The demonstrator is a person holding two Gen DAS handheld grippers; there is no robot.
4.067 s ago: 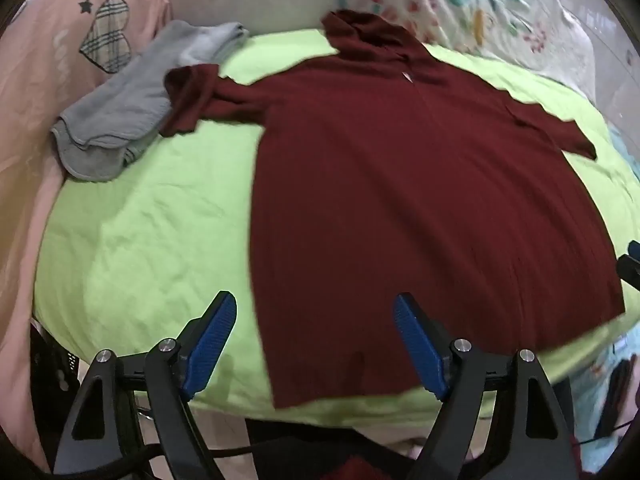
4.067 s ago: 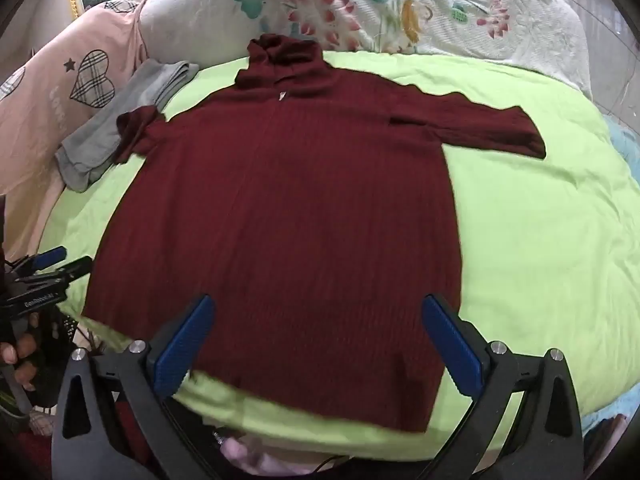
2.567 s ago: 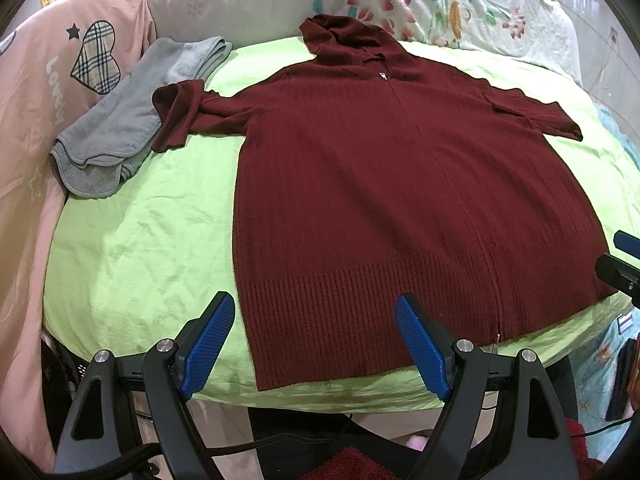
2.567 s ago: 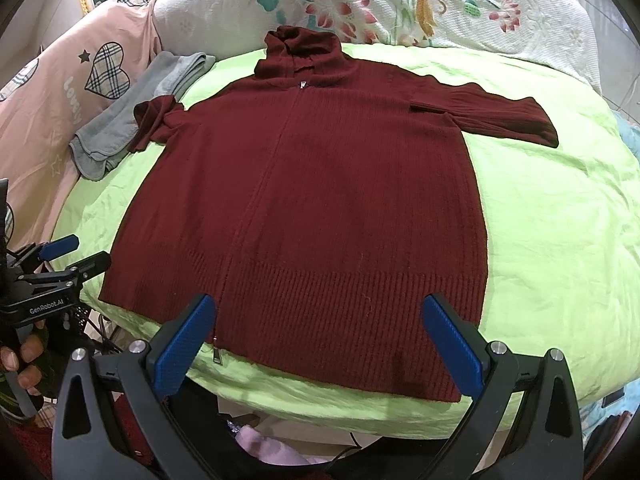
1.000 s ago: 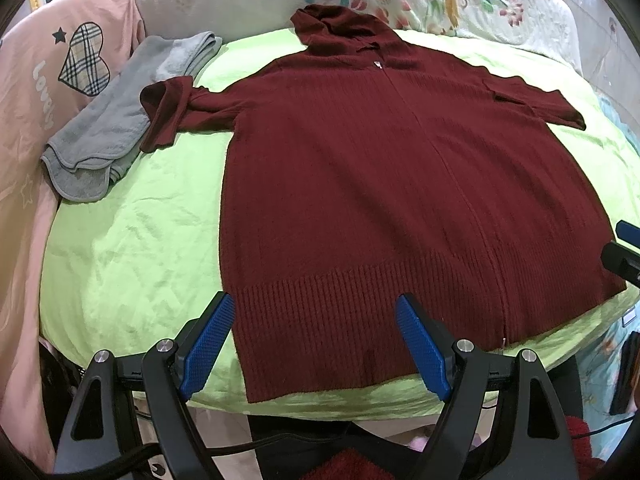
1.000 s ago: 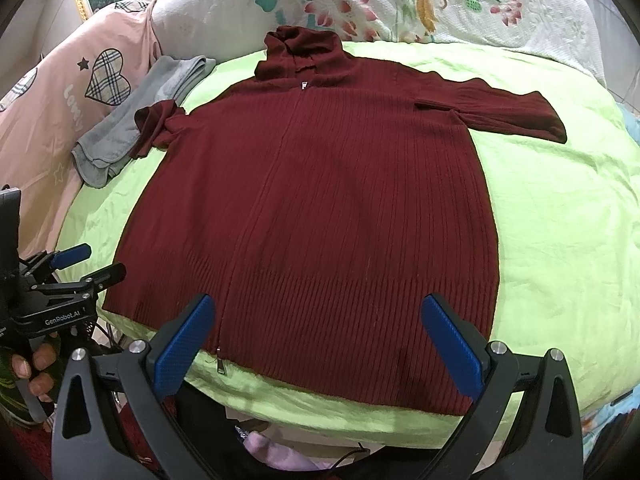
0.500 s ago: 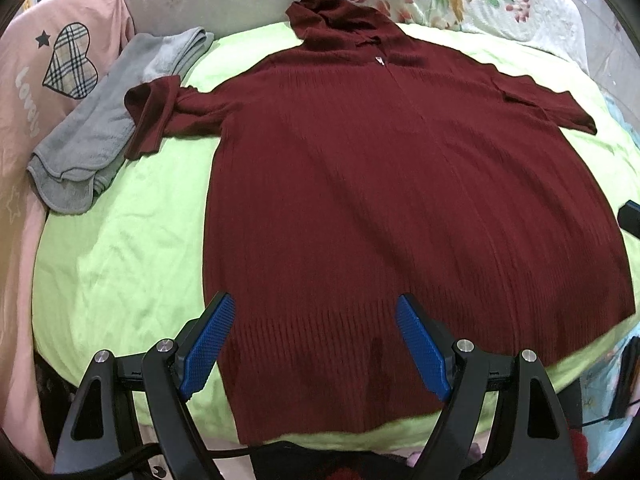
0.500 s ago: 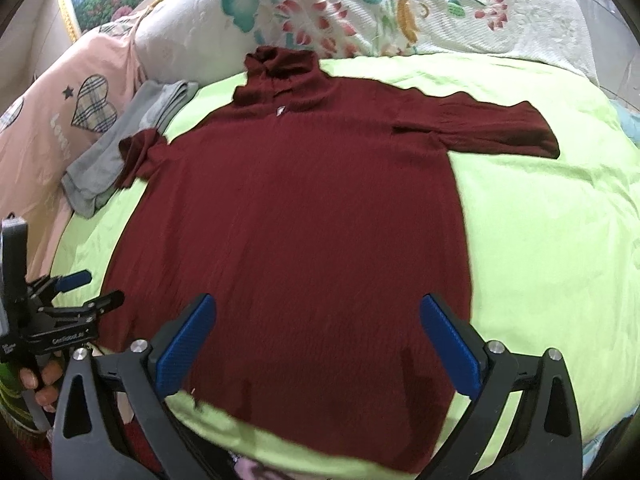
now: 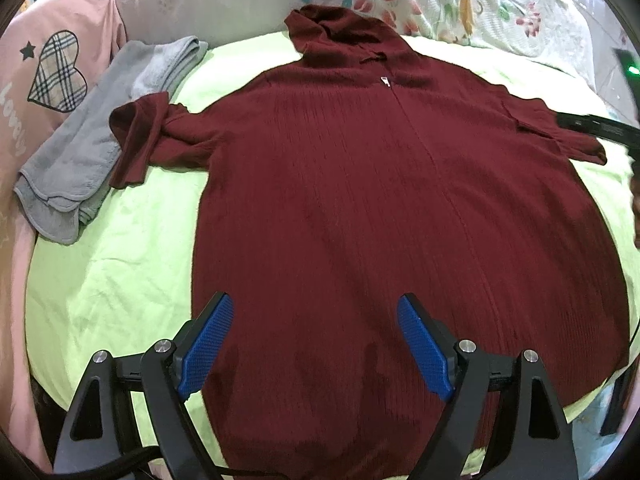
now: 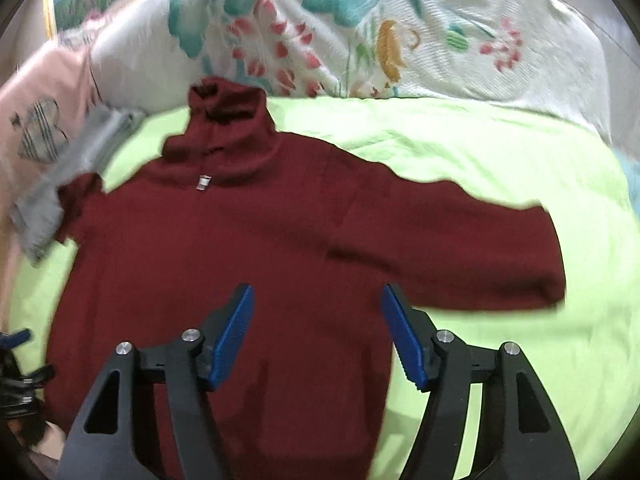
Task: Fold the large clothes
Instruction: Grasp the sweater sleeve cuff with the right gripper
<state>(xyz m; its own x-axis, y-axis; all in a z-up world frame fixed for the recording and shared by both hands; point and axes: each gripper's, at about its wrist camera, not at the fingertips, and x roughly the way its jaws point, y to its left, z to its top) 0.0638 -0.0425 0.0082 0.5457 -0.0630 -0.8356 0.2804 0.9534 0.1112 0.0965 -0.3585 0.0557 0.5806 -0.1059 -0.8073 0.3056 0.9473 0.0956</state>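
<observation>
A dark red sweater (image 9: 400, 208) lies spread flat, front up, on the green sheet (image 9: 120, 264) of a bed, its high collar (image 9: 340, 36) toward the floral quilt (image 9: 460, 4) at the far side and its zip running down the middle. Its left sleeve (image 9: 148, 144) is doubled back and overlaps a folded grey garment (image 9: 92, 136), which rests against a pink pillow (image 9: 52, 64) with a plaid heart. Its right sleeve (image 10: 452, 248) stretches straight out across the sheet. The left hand-held gripper (image 9: 312, 344) hangs over the hem with its blue pads wide apart and nothing between them. The right hand-held gripper (image 10: 316, 332) sits over the body just below that sleeve; its jaws have just been closing yet remain parted, and they seem clear of the cloth, though the right view is blurred.
</observation>
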